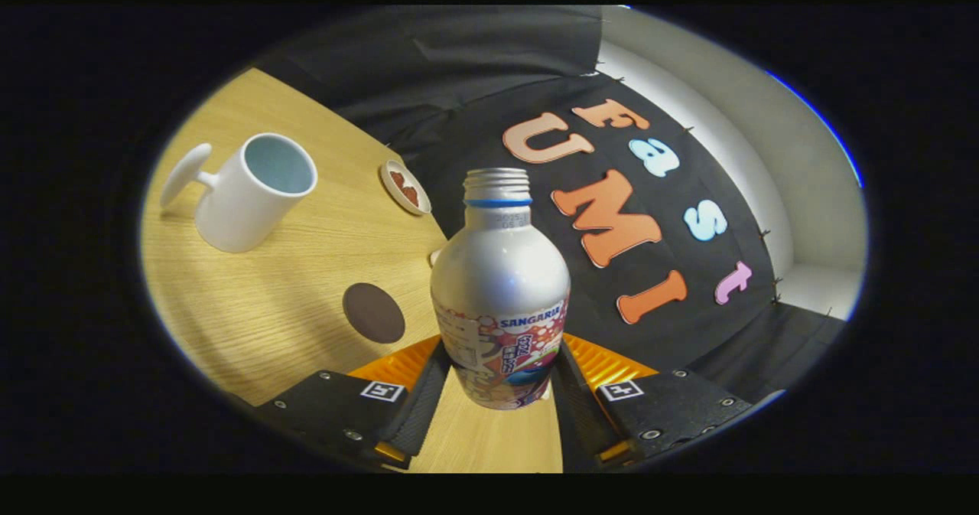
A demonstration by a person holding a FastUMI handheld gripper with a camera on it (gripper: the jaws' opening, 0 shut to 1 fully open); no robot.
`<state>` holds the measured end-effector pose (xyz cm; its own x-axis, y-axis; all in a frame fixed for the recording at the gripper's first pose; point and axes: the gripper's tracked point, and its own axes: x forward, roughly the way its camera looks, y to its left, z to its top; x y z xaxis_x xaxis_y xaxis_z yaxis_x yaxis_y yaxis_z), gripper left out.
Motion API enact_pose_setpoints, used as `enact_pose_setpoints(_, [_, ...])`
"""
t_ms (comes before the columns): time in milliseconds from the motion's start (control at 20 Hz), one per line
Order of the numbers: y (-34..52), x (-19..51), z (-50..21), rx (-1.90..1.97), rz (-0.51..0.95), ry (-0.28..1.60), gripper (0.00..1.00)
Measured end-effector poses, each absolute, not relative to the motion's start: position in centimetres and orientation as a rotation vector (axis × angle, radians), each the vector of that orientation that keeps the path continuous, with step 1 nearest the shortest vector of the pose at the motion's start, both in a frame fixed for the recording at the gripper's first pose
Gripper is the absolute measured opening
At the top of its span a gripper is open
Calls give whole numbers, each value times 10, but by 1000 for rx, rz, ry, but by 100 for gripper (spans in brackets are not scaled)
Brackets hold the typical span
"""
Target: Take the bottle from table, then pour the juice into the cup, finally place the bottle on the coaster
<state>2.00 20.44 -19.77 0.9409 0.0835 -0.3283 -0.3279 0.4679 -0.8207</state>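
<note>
I have the bottle [501,293] sitting between the two fingers [417,400] of my gripper [499,392], and the jaws look clamped on its lower labelled body, one finger pressed on either side. The bottle is silver with a printed label around its lower half, a blue ring at the neck and an open threaded mouth with no cap on it. The whole scene leans in my view, so I cannot tell whether the bottle's base touches the tabletop [268,324] or hangs just above it.

Taking the bottle as my landmark: the cup [248,190], a white mug with a pale inside, stands well off to its left and farther out, its handle pointing away from the bottle. The coaster [373,313], a flat dark brown disc, lies on the wood just to the left of the bottle's body, nearer to it than the cup is. A small round dish [405,187] with something brown on it sits beyond the bottle's left shoulder, near the far edge of the tabletop, between the cup and the bottle's neck.
</note>
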Motion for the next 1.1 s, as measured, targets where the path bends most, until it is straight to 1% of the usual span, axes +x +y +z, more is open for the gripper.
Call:
enact_pose_setpoints(600, [232,27,-181,-1393,235,80,77])
enact_pose_setpoints(1100, [254,29,-170,-1542,241,-47,77])
